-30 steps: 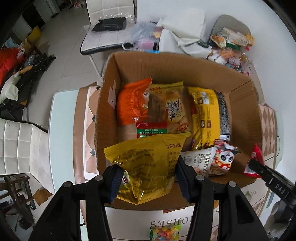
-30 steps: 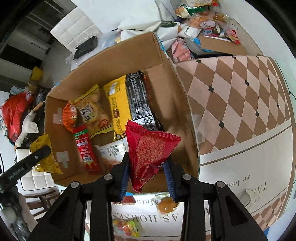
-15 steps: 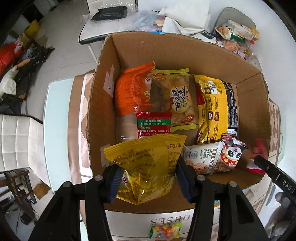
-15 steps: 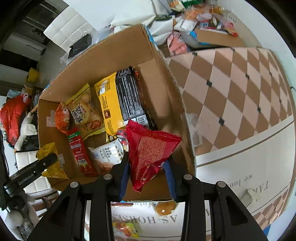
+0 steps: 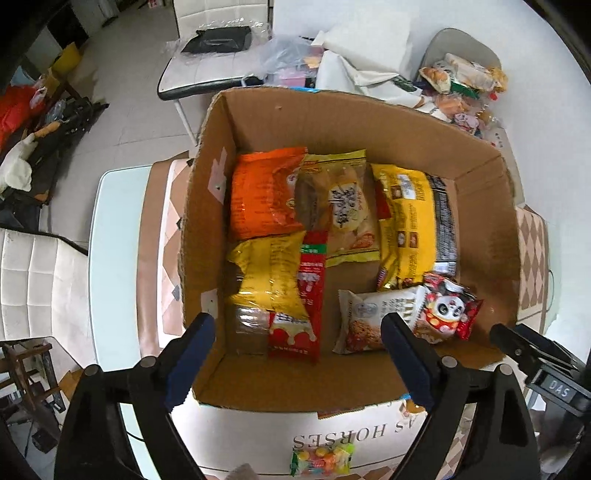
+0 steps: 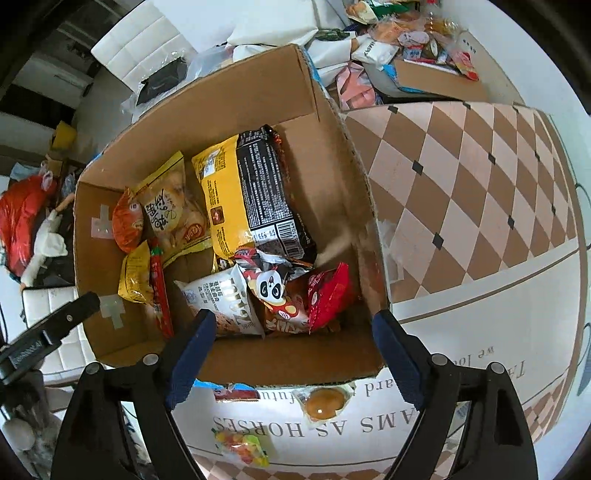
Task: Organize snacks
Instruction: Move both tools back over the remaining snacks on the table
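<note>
Snacks are going in the cardboard box [image 5: 266, 122] from both sides at once! Left gripper [image 5: 297, 363] hangs straight over the box's near-left corner, its jaws opening with nothing between them, and right below lies a yellow packet [image 5: 271, 273], flat across a red packet [image 5: 306, 306] near the left wall. Right gripper [image 6: 290, 356] hovers over the near-right corner, jaws also opening and empty, and a red bag [image 6: 328, 293] leans tilted against the right wall beside a panda packet [image 6: 275, 291]. My read: each packet went to the corner nearest its gripper, filling the near row while the far row holds an orange bag [image 5: 264, 197], a bun packet [image 5: 343, 206] and a big yellow-and-black pack [image 5: 413, 225].

Outside the box, on the tablecloth [image 6: 461, 192] near its front edge, a candy bag [image 5: 321, 459] and a jelly cup [image 6: 325, 402] wait, likely next. A heap of loose snacks [image 6: 413, 33] sits past the far wall, so plenty remains.
</note>
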`<state>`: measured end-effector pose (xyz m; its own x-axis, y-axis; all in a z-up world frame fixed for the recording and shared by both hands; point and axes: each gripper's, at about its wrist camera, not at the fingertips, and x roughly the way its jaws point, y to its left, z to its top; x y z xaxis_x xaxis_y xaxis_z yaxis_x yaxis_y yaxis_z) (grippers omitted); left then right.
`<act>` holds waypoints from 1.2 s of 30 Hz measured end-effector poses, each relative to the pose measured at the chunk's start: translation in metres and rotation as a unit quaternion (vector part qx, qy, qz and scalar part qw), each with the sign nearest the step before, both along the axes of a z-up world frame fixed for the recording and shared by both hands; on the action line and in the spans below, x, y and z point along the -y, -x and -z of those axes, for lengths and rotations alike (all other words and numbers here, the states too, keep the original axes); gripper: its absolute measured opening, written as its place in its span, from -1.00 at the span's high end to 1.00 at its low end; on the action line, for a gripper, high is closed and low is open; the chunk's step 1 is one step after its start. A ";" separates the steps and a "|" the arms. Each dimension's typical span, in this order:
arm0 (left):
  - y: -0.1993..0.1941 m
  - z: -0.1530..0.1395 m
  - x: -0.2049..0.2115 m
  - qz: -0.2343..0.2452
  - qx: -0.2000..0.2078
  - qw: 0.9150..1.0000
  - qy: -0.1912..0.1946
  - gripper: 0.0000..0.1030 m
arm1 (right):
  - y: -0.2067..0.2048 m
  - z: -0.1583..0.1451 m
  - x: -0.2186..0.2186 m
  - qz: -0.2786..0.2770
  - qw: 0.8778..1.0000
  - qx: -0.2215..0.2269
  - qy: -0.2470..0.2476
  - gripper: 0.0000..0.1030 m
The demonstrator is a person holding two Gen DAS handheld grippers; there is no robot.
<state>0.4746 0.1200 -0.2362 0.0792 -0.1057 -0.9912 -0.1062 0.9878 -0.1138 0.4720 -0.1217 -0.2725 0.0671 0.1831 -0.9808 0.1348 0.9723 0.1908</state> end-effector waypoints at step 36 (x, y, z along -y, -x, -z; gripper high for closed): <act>0.159 -0.127 0.026 -0.009 0.210 0.977 -0.040 -0.78 | 0.138 -0.137 -0.023 -0.062 0.980 0.183 0.058 -0.80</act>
